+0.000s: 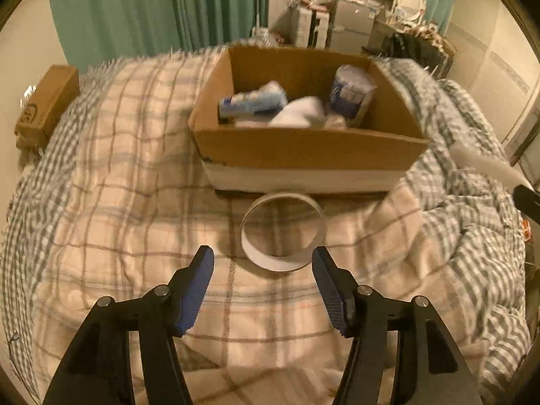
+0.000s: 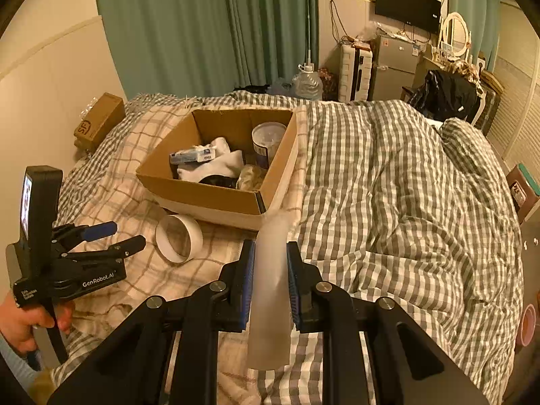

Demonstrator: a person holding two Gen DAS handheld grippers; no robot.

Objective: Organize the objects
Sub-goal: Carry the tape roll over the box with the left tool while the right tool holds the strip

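On a plaid bedspread (image 1: pixel 135 175), the left gripper (image 1: pixel 262 263), jaws apart, faces a white tape ring (image 1: pixel 282 233) lying before the cardboard box (image 1: pixel 303 148); the right gripper (image 2: pixel 270 263) clamps a translucent white tube (image 2: pixel 271 287).

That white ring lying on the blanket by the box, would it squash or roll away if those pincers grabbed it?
The white ring looks thin-walled and hollow, so probably light and may flex if squeezed hard. It lies flat on the soft blanket, so rolling seems unlikely unless tipped on edge. The open left gripper sits just short of it.
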